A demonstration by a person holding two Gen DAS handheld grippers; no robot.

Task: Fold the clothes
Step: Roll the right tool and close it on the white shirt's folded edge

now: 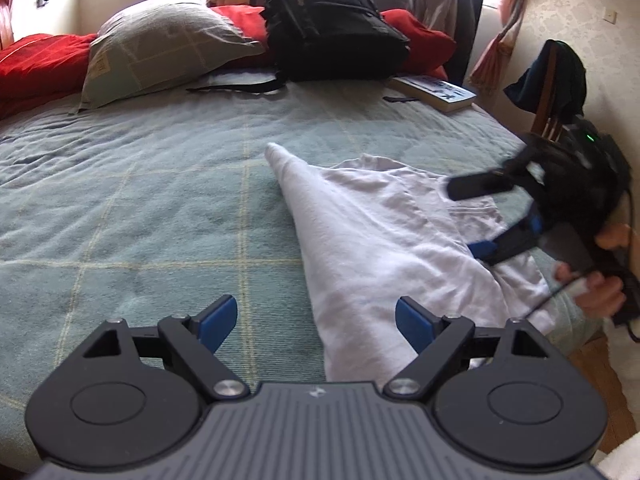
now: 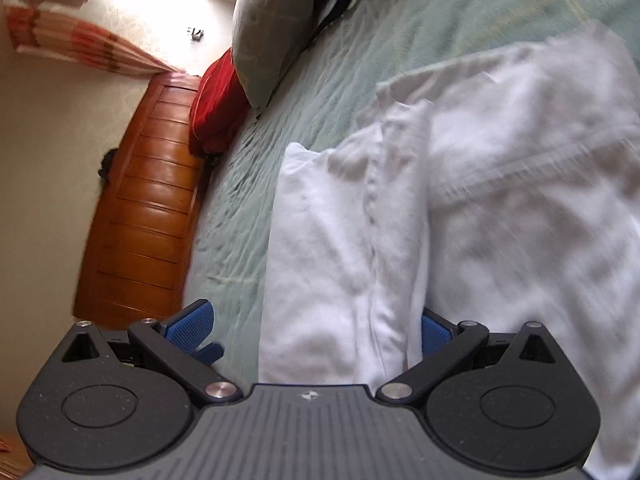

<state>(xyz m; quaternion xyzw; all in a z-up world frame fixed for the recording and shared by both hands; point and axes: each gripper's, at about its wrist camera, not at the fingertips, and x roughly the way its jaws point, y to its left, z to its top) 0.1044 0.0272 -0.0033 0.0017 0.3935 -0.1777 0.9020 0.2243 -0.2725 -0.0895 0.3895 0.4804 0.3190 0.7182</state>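
Green checked bedding [image 1: 152, 208] covers the bed I am working over, with a grey-green pillow [image 1: 160, 52] and red cushions [image 1: 36, 64] lined up at its far end. Next to the pillow stands a black backpack [image 1: 332, 28]; from here its pockets look zipped, and I cannot see anything inside it. A book [image 1: 436, 90] lies flat on the cover just beside the backpack, near the bed's right edge. Beyond that edge a chair [image 1: 548, 108] has dark clothing draped over its back.

The white garment [image 1: 372, 232] lies on the right half of the bed, partly folded, one long folded edge running diagonally away from me to a rolled point.

My left gripper [image 1: 316, 322] hovers over the near edge of the bed with its blue pads spread wide and nothing between them; the garment's near corner sits just ahead of the right-hand pad.

My right gripper [image 2: 316, 330] is tilted on its side, low over the garment, also spread wide. A thick fold of white cloth runs between its fingers without being pinched. In the left view, a hand [image 1: 596, 288] grips its handle at the bed's right edge. A wooden headboard [image 2: 148, 208] shows in the right view.
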